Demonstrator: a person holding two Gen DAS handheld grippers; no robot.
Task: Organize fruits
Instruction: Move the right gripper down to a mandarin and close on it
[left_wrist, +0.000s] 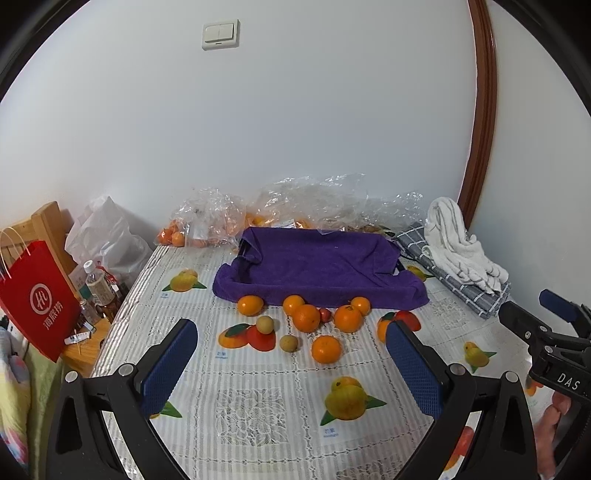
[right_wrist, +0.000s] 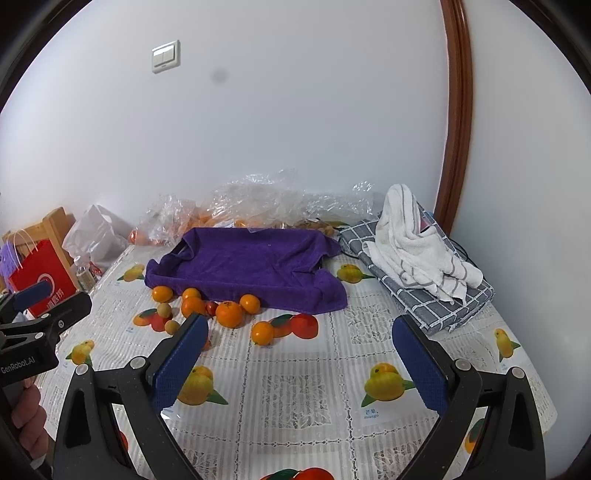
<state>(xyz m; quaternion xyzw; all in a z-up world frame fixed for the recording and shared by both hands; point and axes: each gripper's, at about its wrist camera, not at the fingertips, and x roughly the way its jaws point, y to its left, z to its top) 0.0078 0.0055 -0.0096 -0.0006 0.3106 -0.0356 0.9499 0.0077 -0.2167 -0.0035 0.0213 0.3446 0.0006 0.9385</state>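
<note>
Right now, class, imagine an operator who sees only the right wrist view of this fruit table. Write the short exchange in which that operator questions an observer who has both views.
Operator: I see the left gripper only from the side. Is it open?
Observer: Yes. Its own view shows the left gripper wide open, with nothing between its fingers.
Operator: What is it facing?
Observer: The loose fruit. The nearest orange lies ahead of it, in line with the gap.
</note>
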